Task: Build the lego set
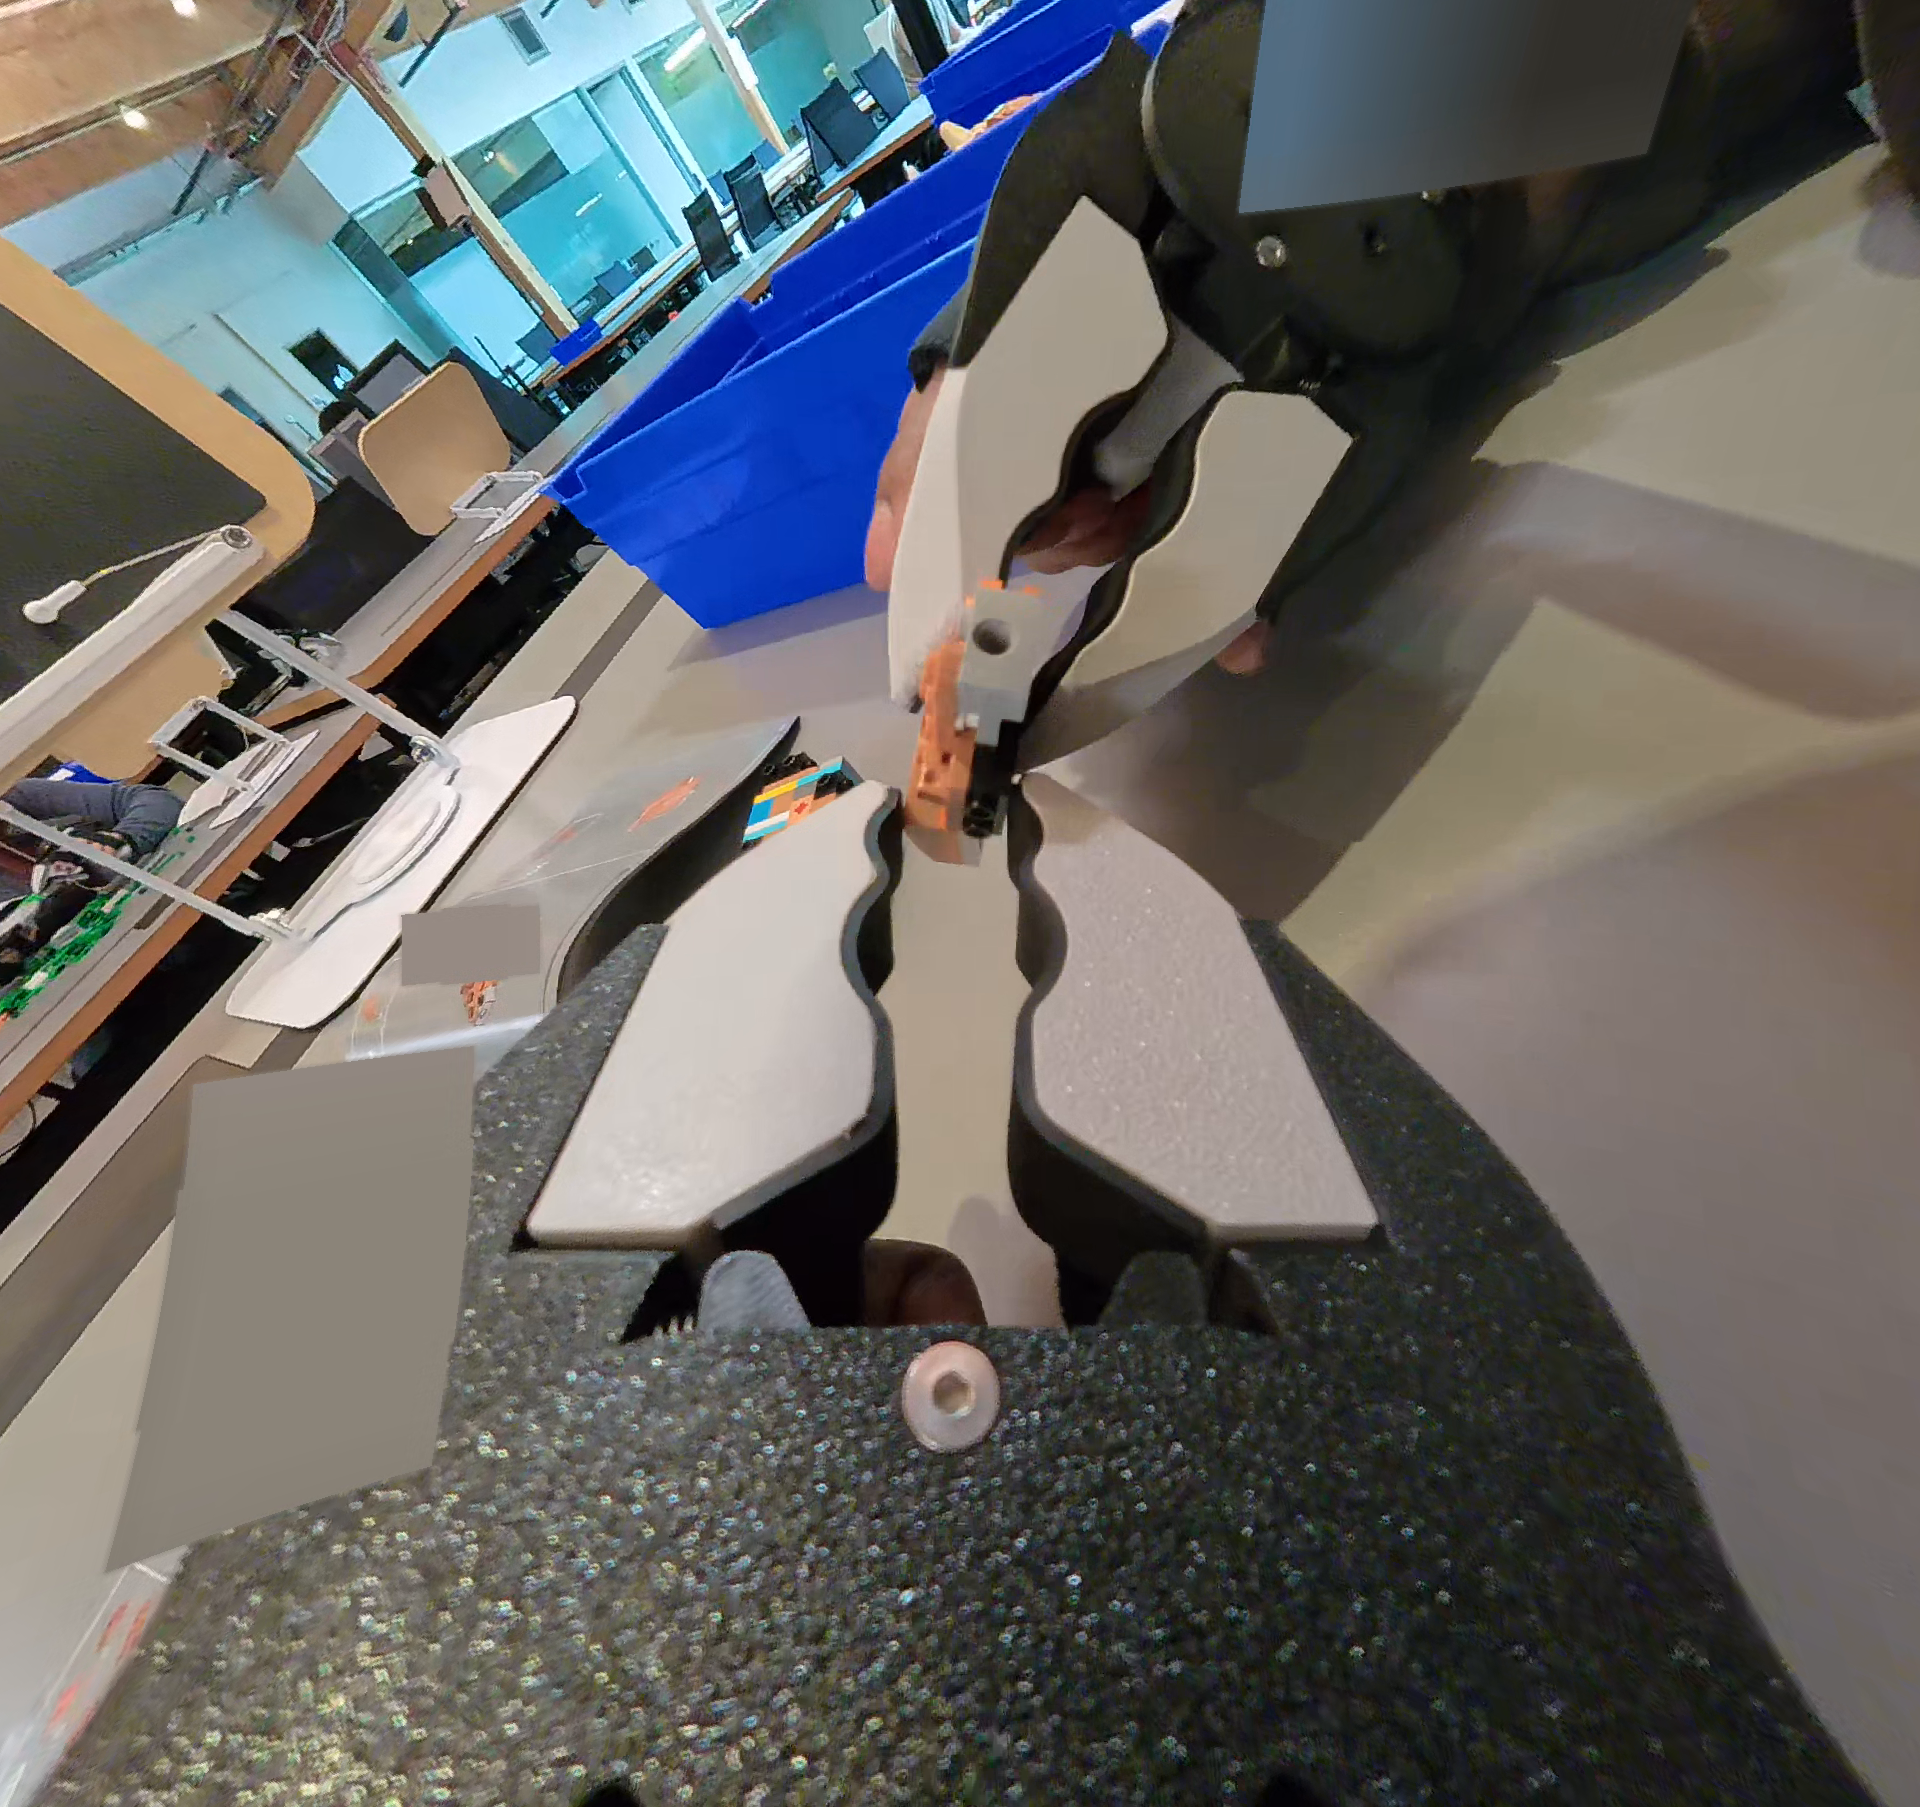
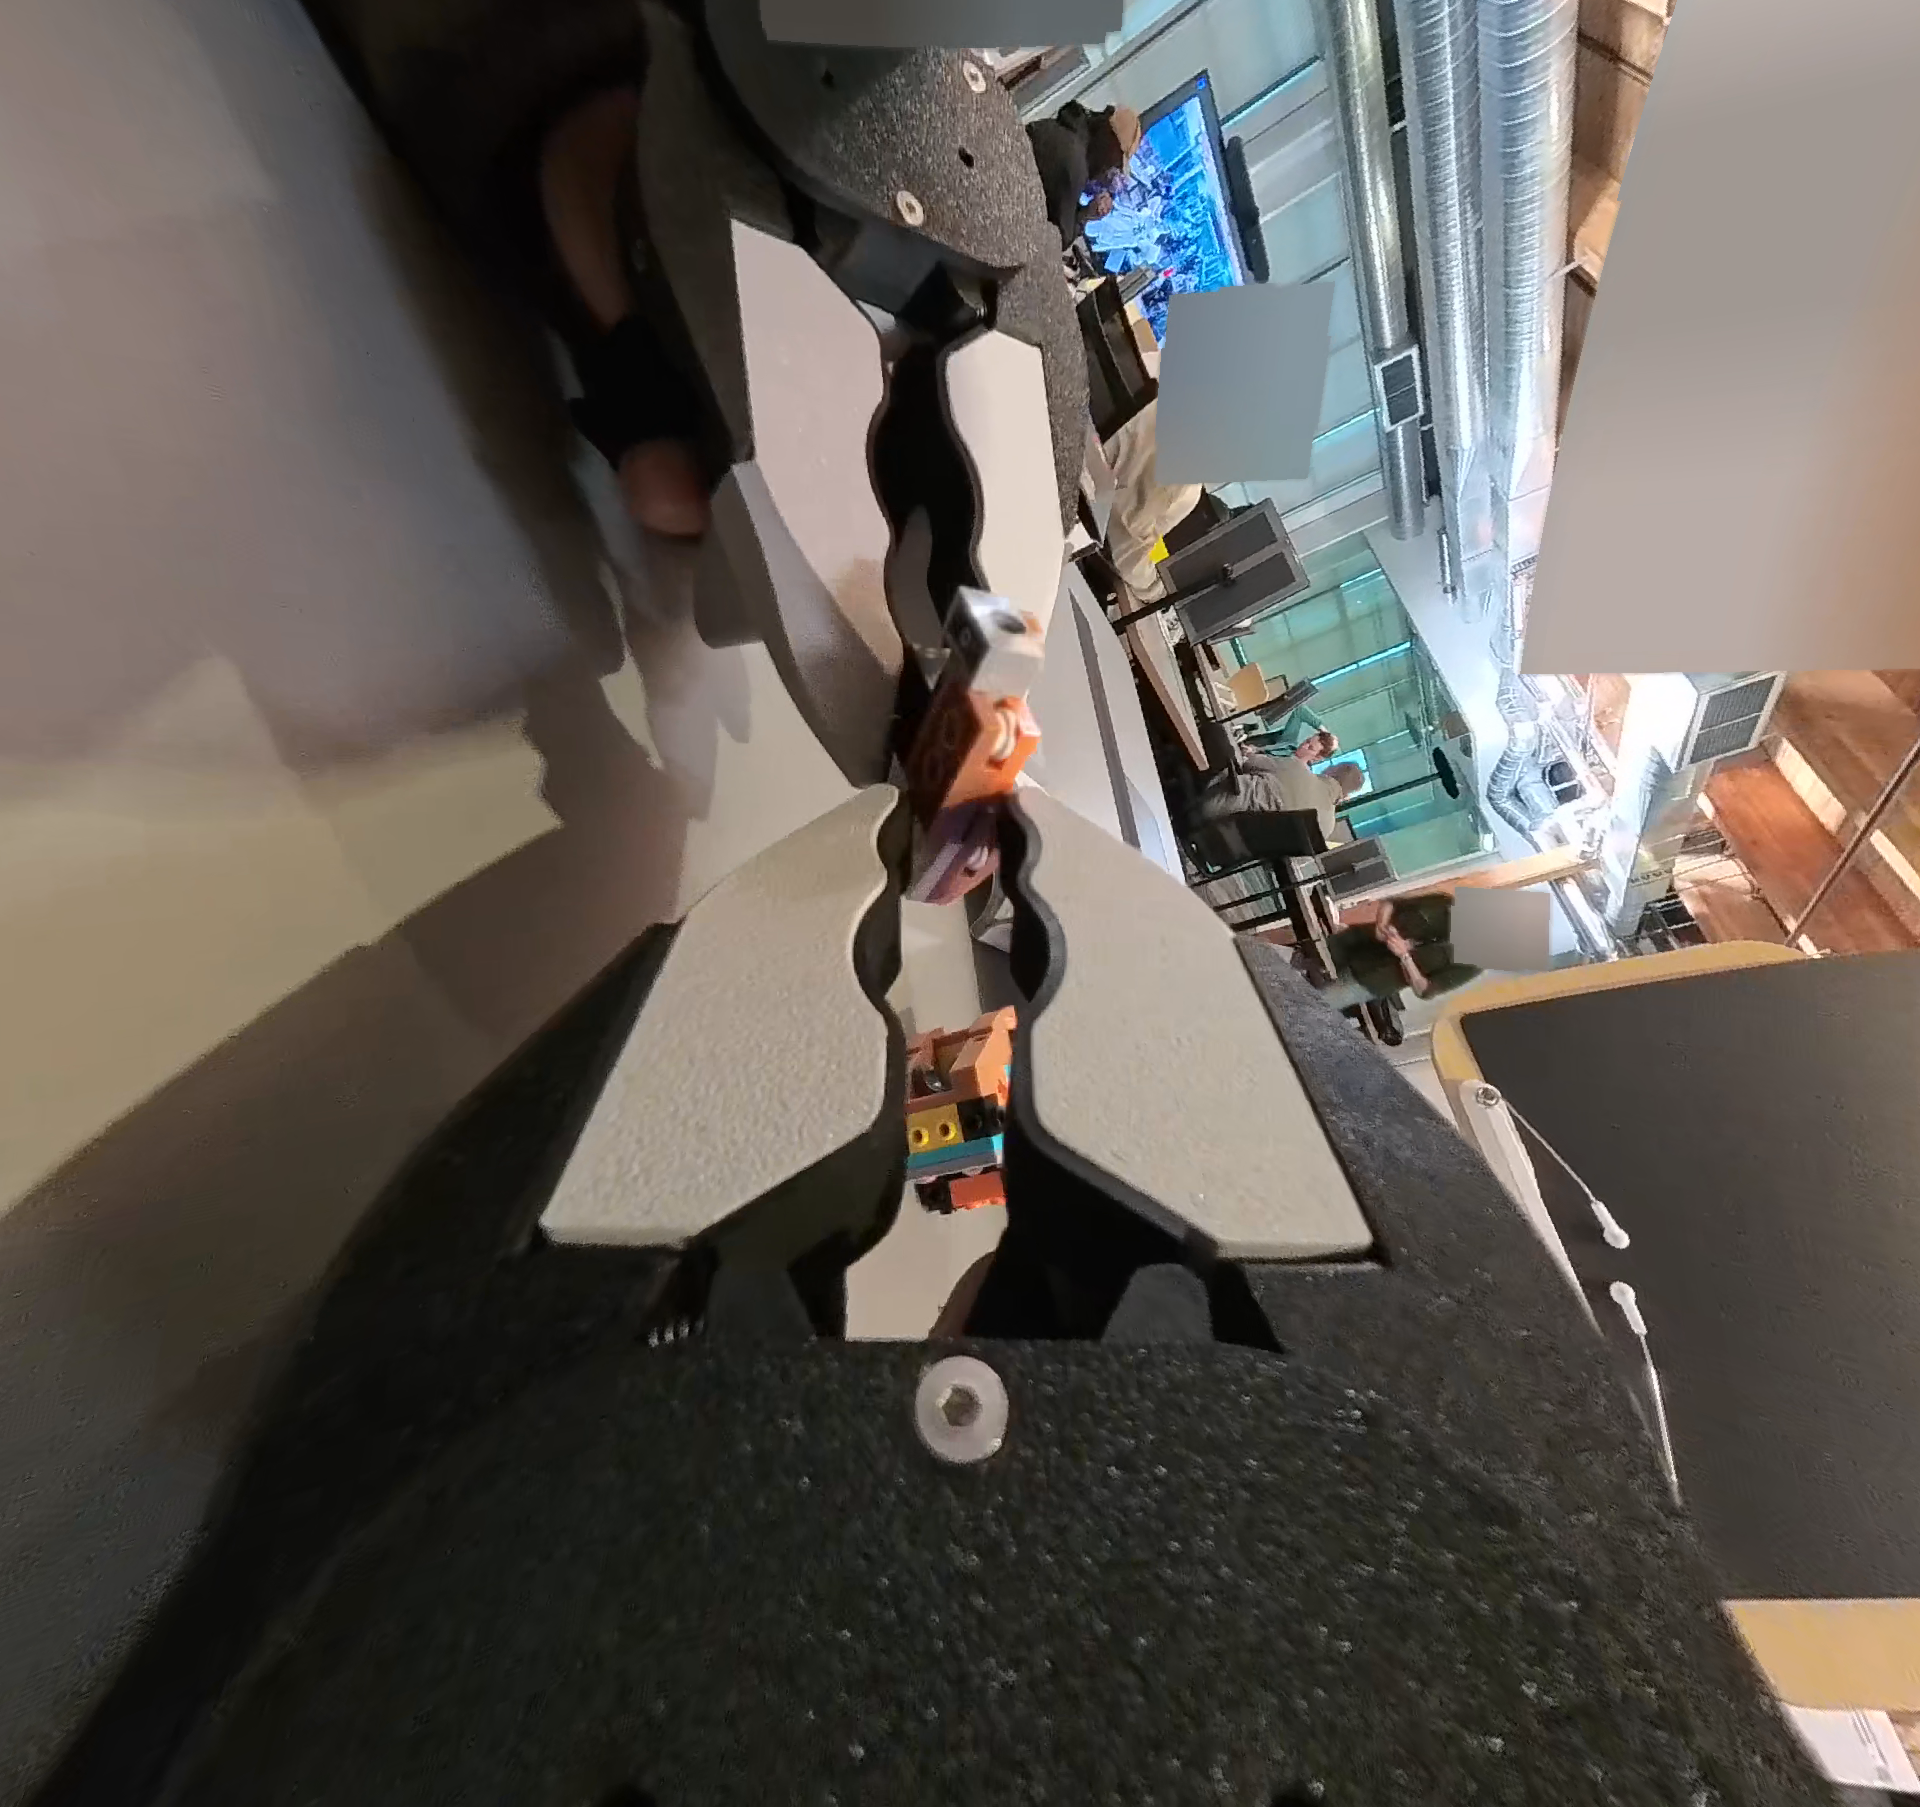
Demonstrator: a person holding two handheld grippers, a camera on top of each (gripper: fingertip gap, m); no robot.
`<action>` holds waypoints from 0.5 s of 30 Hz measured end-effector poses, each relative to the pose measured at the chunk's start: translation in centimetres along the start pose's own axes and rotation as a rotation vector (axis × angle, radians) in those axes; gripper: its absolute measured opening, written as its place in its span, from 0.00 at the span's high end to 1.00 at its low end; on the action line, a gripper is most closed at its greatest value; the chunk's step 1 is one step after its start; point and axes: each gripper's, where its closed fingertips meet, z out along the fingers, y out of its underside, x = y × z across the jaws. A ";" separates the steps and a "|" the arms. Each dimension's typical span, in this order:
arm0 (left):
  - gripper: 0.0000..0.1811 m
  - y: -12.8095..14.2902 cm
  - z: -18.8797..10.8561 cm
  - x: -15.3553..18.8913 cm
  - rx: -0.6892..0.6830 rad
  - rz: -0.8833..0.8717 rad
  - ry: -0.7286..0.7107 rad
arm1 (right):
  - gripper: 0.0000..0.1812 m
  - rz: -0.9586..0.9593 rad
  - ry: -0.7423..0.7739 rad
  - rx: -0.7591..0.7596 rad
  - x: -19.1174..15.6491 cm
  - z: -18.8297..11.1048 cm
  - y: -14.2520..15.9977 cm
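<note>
A small lego assembly (image 1: 940, 749) of orange, grey and black pieces hangs in the air above the grey table (image 1: 1558, 926). My left gripper (image 1: 956, 807) is shut on its near end. My right gripper (image 1: 982, 708) comes in from above and is shut on its grey end. In the right wrist view the assembly (image 2: 977, 749) shows grey, orange and a lavender piece, between my right gripper (image 2: 958, 807) and my left gripper (image 2: 971, 677). The two grippers meet tip to tip. A bigger, colourful lego build (image 1: 800, 801) stands on the table below; it also shows in the right wrist view (image 2: 956, 1123).
A row of blue bins (image 1: 779, 469) stands along the table's far side. A white board (image 1: 416, 853) and a clear bag with small orange pieces (image 1: 478, 994) lie to the left. People sit at desks in the background. My two grippers' fingertips are within a few centimetres of each other.
</note>
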 end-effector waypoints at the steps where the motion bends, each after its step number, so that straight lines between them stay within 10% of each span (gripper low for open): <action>1: 0.89 0.0 0.0 0.0 0.001 0.001 0.000 | 0.92 -0.005 0.002 0.001 0.0 0.0 0.0; 15: 0.86 -0.2 -0.2 -0.2 -0.005 0.102 -0.045 | 0.92 -0.083 0.037 0.008 0.0 -0.1 -0.2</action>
